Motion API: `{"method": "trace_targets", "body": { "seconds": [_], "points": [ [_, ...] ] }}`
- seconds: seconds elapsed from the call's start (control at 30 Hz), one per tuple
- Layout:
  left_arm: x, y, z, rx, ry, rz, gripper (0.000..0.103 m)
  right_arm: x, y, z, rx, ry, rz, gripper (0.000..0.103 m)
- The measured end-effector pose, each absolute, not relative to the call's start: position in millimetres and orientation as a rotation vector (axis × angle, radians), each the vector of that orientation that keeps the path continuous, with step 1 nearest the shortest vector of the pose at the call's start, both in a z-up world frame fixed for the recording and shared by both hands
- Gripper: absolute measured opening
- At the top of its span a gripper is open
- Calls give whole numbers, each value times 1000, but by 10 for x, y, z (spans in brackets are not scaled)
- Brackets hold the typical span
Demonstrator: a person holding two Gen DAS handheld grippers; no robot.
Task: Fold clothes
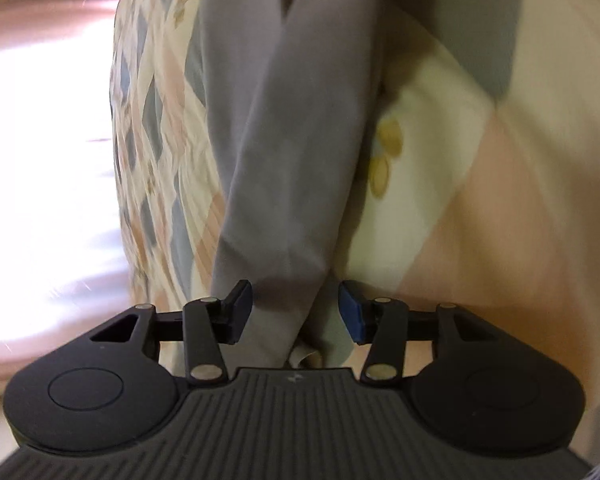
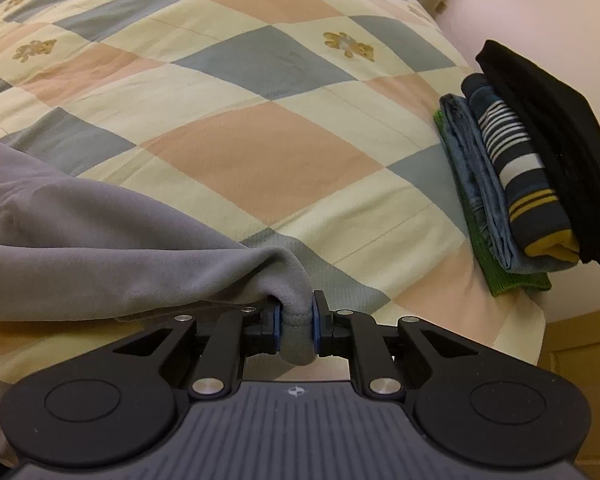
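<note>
Currently laying out the grey garment (image 2: 100, 248) on the checked quilt (image 2: 260, 160) before a fold; right gripper (image 2: 296, 324) nearly closed, pads pinching a rolled hem, cloth trailing to its left; left gripper (image 1: 296, 312) partly open, pads clear of the soft matte fabric hanging between its fingers. Next, judged: left regrips; a stack of folded clothes (image 2: 532, 168) sits ahead-right of the right gripper.

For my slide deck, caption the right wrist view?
Right gripper pinching the grey garment on a checked quilt, beside a stack of folded clothes.
</note>
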State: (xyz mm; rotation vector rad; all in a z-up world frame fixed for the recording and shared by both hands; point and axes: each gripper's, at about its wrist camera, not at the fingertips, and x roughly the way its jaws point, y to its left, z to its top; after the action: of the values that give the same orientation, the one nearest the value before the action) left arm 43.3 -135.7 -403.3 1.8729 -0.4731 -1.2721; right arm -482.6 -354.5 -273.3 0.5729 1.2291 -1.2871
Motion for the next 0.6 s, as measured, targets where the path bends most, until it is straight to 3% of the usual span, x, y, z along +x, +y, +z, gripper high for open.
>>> {"method": "trace_targets", "body": {
  "seconds": [0.03, 0.07, 0.2, 0.33, 0.47, 0.6],
  "points": [
    [468, -1365, -4030, 1871, -482, -1274, 12, -4810, -3544, -2740, 571, 1231, -1291, 14],
    [487, -1389, -3994, 1863, -475, -1281, 4, -4794, -3541, -2745, 570, 1234, -1295, 14],
    [498, -1504, -3583, 1742, -435, -1329, 3, -4749, -3535, -2697, 554, 1237, -1309, 14],
    [651, -1980, -2874, 1504, -196, -1373, 3, -4752, -3634, -2456, 530, 1177, -1358, 14],
    [1076, -2991, -2397, 1273, -7, -1286, 3, -4566, -3955, -2184, 478, 1091, -1361, 13],
    [1562, -4273, -2318, 1139, 105, -1147, 3, -4384, -4661, -2102, 435, 1031, -1339, 13]
  ]
}}
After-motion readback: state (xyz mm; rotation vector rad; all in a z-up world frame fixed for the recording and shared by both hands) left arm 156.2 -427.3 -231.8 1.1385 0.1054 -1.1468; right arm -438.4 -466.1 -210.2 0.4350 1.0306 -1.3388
